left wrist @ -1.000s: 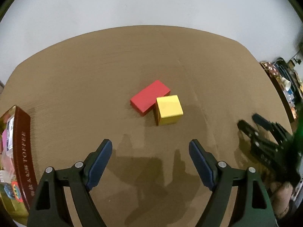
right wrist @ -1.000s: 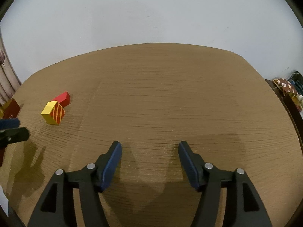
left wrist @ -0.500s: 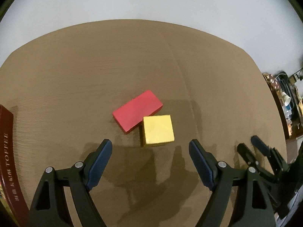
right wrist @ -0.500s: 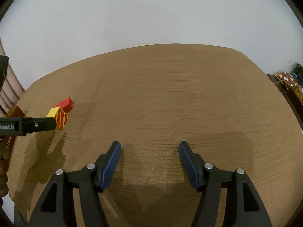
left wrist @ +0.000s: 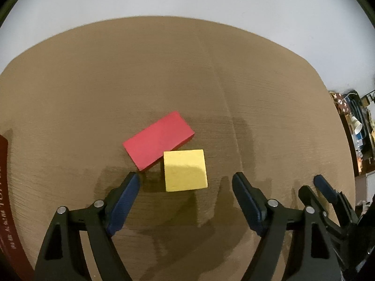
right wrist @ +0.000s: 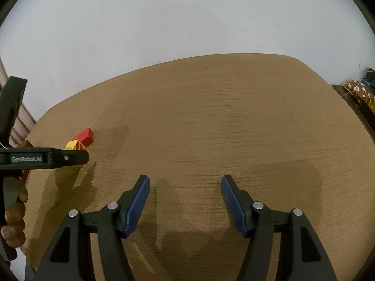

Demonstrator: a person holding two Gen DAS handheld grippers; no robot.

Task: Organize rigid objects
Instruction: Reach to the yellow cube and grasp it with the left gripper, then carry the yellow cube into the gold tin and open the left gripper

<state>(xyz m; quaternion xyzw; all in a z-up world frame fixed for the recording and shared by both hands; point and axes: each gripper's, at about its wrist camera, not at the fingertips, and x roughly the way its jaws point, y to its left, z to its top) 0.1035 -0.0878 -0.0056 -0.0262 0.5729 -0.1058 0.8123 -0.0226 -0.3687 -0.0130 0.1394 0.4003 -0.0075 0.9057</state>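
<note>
The left gripper is held over the yellow block, jaws just narrowed but not touching it. A red block touches it on the tabletop. The right gripper is held with jaws apart and empty.

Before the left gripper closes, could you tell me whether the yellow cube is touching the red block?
Touching. In the left wrist view the yellow cube's upper left corner meets the red block's near long edge with no table showing between them.

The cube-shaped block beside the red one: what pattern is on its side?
Orange stripes on yellow, right wrist view.
</note>
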